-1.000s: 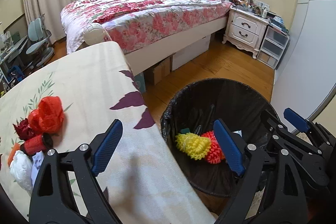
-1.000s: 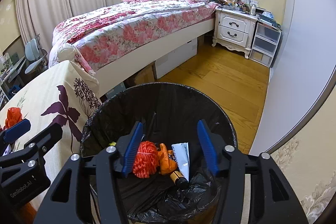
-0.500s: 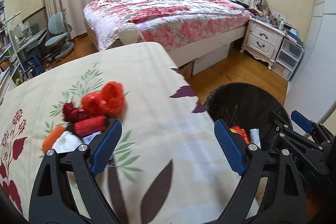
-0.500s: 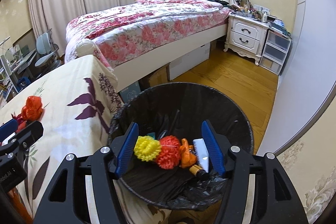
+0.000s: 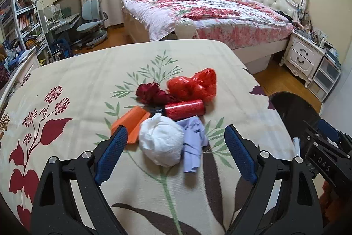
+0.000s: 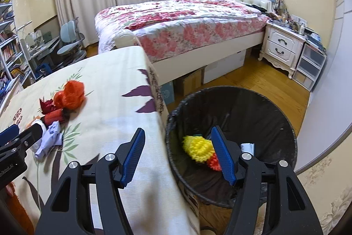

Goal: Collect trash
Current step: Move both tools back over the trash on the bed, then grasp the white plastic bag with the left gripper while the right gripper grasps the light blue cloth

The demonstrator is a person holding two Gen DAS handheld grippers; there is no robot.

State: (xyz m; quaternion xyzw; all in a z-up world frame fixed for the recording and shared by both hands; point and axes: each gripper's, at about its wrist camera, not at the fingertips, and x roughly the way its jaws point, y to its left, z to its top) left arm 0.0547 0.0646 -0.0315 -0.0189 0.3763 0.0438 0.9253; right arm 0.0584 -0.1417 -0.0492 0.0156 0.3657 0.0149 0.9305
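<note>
- While nothing is gripped by it, the left gripper (image 5: 173,155) is held wide open over the tablecloth (image 5: 72,72), and the white wad (image 5: 161,142) is seen just ahead of it, between the lines of its two fingers.
- A pale blue crumpled scrap (image 5: 193,142) is found touching the wad on the right-finger side; an orange piece (image 5: 129,122) lies toward the left finger.
- Beyond these, a red roll (image 5: 184,110), dark red petals (image 5: 149,93) and a red mesh bag (image 5: 195,84) are clustered.
- The right gripper (image 6: 179,156) is likewise spread wide and empty, straddling the table edge; the black-lined bin (image 6: 275,116) sits under its right finger, with a yellow mesh ball (image 6: 197,148) inside.
</note>
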